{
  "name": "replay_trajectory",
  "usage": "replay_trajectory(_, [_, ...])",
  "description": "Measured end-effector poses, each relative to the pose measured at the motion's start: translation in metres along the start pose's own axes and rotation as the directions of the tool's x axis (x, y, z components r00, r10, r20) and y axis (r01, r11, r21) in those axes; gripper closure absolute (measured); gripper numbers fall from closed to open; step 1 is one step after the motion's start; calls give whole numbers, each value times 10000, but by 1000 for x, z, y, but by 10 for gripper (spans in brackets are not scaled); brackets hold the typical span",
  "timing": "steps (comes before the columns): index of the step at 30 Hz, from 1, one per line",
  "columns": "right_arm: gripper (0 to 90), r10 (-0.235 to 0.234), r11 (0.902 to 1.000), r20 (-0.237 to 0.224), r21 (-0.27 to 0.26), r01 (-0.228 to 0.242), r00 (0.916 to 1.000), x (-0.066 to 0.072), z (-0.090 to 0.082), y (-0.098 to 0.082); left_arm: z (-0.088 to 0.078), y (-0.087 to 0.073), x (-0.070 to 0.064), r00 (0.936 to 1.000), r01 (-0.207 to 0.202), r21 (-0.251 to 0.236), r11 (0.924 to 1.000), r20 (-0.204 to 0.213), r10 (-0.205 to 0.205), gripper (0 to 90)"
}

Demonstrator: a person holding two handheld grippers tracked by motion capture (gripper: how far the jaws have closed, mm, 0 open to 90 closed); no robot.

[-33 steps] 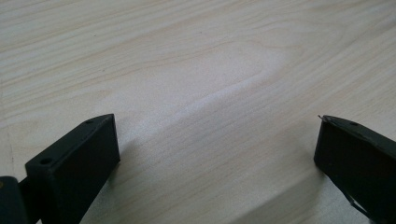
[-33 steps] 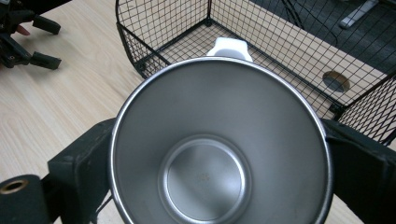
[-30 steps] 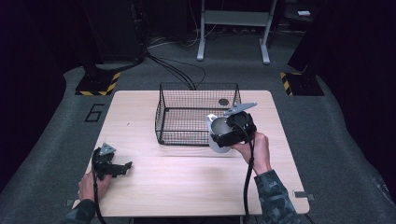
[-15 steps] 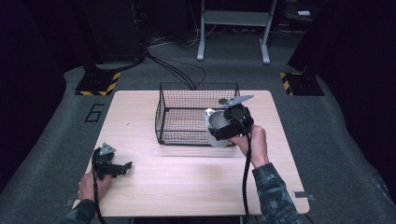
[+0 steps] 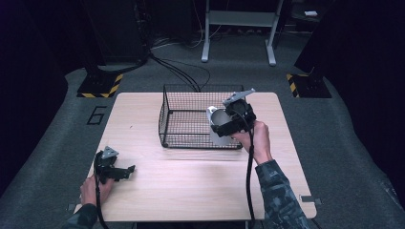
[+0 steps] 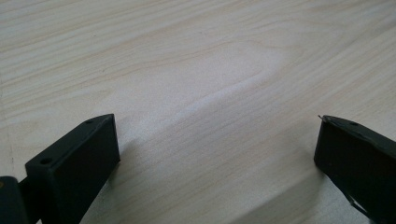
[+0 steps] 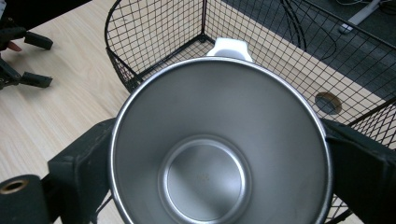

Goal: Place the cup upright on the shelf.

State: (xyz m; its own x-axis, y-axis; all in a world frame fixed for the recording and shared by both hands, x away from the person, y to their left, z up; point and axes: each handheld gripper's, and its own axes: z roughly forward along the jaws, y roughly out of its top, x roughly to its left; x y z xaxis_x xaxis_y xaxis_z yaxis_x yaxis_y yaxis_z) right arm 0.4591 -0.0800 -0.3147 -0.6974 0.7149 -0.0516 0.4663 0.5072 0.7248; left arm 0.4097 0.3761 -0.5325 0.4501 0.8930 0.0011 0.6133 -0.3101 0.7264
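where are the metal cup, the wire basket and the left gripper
metal cup [image 7: 205, 179]: right gripper view, on its inner bottom.
wire basket [image 5: 165, 117]: high view, on its left wall.
left gripper [image 5: 130, 170]: high view, between its open fingertips.

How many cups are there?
1. The cup is shiny metal with a white handle, held between the right gripper jaws above the near right part of the wire basket. The basket looks empty, and I see no other cups.

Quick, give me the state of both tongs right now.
Left tongs: open, holding nothing, low over the bare table.
Right tongs: closed on the metal cup, held over the wire basket.
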Motion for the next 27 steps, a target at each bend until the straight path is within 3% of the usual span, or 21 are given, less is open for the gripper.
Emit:
replay_trajectory(9, [56,49,10000,2,3,-49,10000,-6,7,8,0,0,0,10000,1,-4,10000,-2,-1,0])
replay_trajectory(14, [56,298,9994,0,152,-298,9996,-8,11,13,0,0,0,10000,-2,-1,10000,-3,2,0])
replay_trajectory(18, [56,90,9999,10,127,-90,10000,-12,14,17,0,0,0,10000,-1,-2,10000,-1,1,0])
replay_trajectory(19, [56,335,9993,34,182,-336,9994,-11,15,18,0,0,0,10000,-2,-1,10000,-1,2,0])
replay_trajectory(21, [56,138,9997,41,176,-139,9999,-14,17,21,0,0,0,10000,-1,-2,10000,-2,1,0])
replay_trajectory(24, [56,306,9991,19,276,-307,9995,-15,20,24,0,0,0,10000,1,-2,10000,1,-1,0])
replay_trajectory(27, [56,141,9996,38,238,-142,9999,-18,26,26,0,0,0,10000,0,-3,10000,-1,0,0])
